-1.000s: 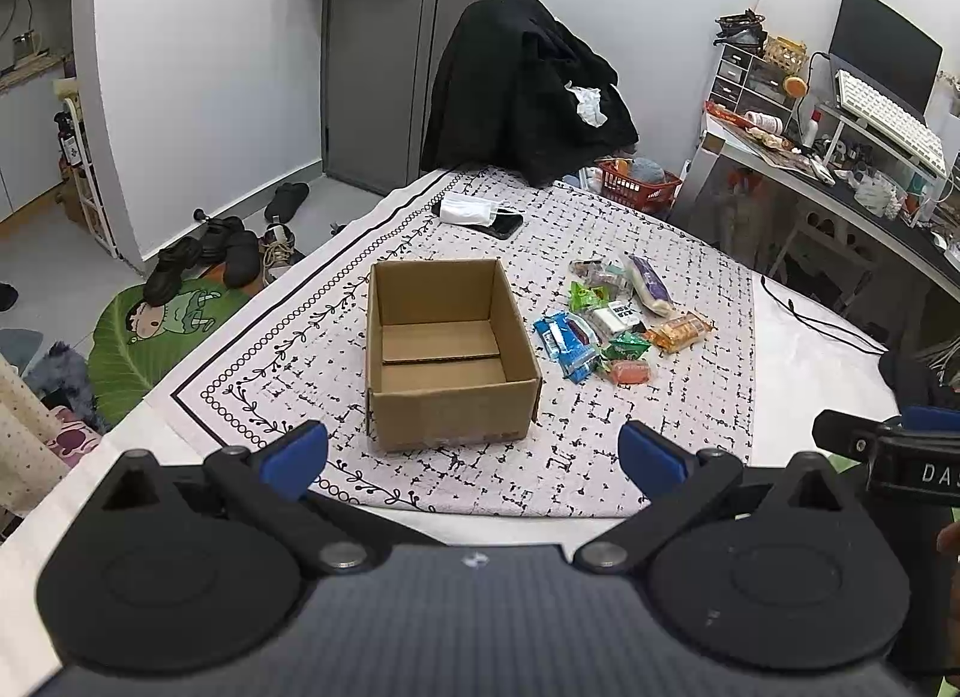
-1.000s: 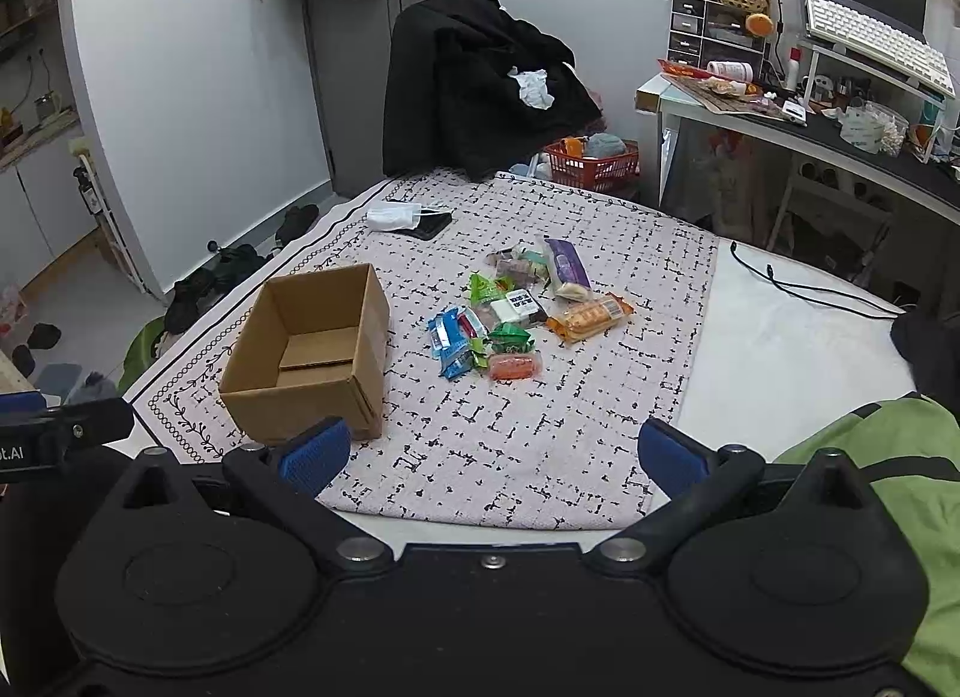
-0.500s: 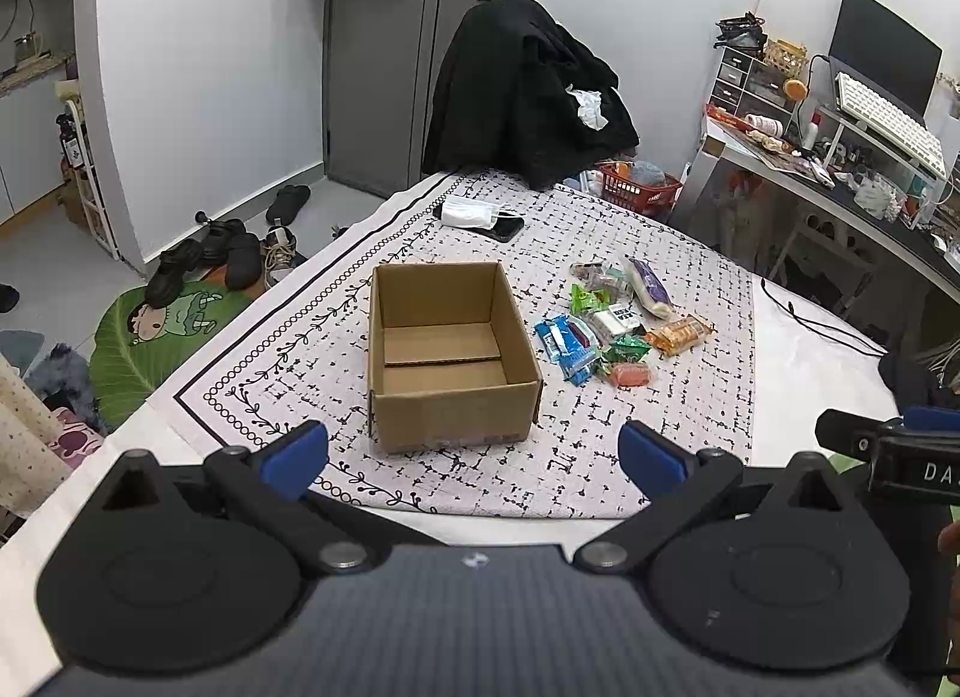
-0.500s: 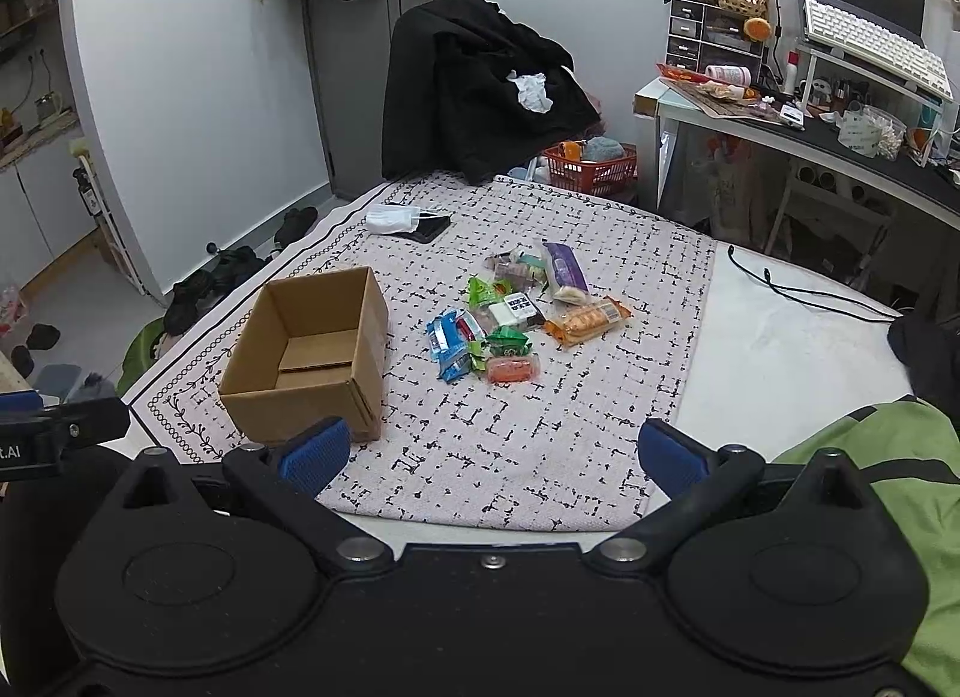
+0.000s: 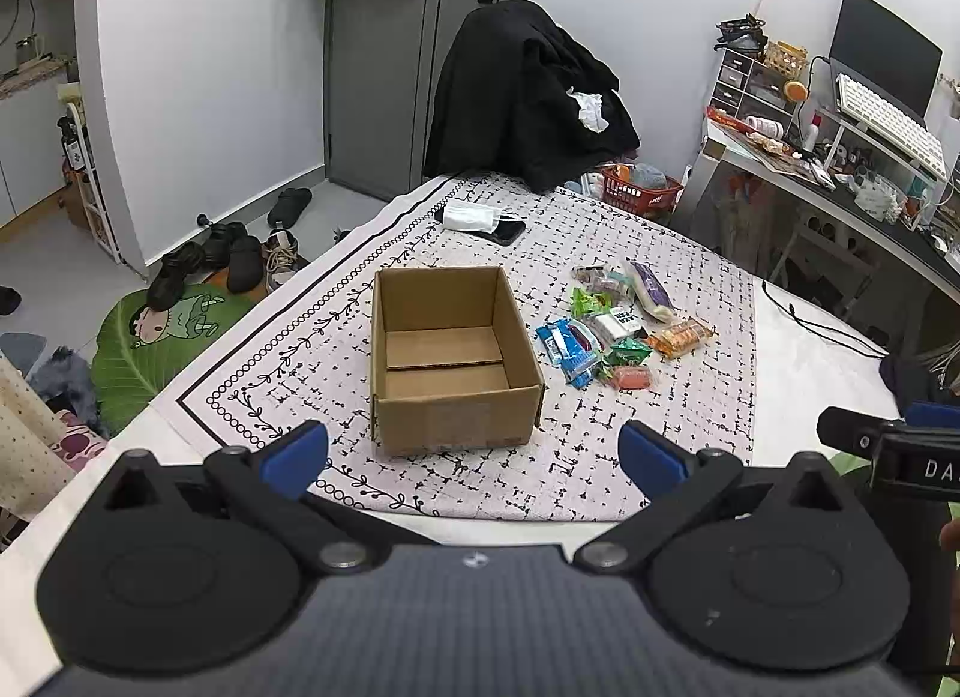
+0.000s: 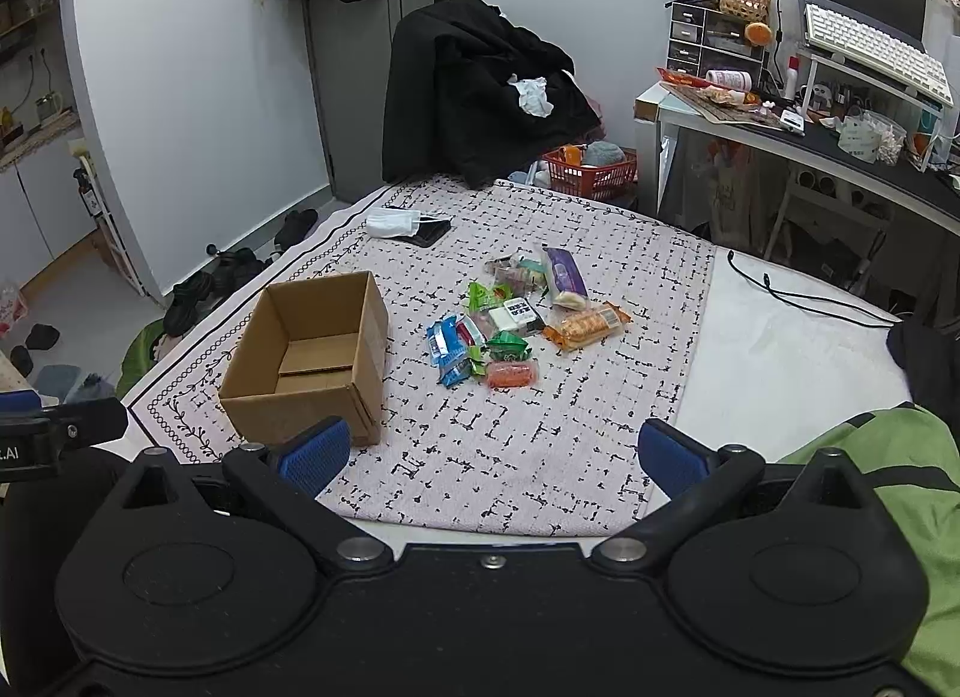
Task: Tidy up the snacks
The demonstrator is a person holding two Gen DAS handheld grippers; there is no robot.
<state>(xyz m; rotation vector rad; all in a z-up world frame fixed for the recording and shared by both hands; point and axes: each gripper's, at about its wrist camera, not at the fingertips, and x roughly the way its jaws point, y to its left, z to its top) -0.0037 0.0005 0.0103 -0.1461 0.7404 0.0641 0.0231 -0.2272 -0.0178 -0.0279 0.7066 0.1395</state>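
Snack packets [image 6: 516,319] sit in a loose cluster mid-mat on the bed, just right of the open cardboard box [image 6: 312,361] and not touching it. Box looks empty (flaps folded flat inside), mouth up.

Handling, my read: all small film-wrapped packs, light, crinkly, slippery. Soft contents likely, so pinch gently.
- orange biscuit pack [image 6: 585,325]: stiffest, grab across the short width
- purple pack [image 6: 564,277]: long, take mid-body
- red pack [image 6: 510,376] and blue packs [image 6: 450,349]: nearest the front edge of the pile, easiest first picks
- packs overlap in the middle, so a low pinch may drag a neighbour

Left tongs [image 5: 474,457] and right tongs [image 6: 495,454] are both spread wide, holding nothing, hovering off the near edge of the bed.

Room: patterned mat [image 6: 510,457] is bare between the tongs and the pile, clear approach from the near edge. Box is light and unrestrained, so it may slide if bumped; drop from above rather than pushing over the wall. Far left corner has a face mask on a phone [image 6: 408,226], well apart. Green cloth [image 6: 900,487] bunches at the near right, cable [image 6: 810,301] on the right side of the bed.
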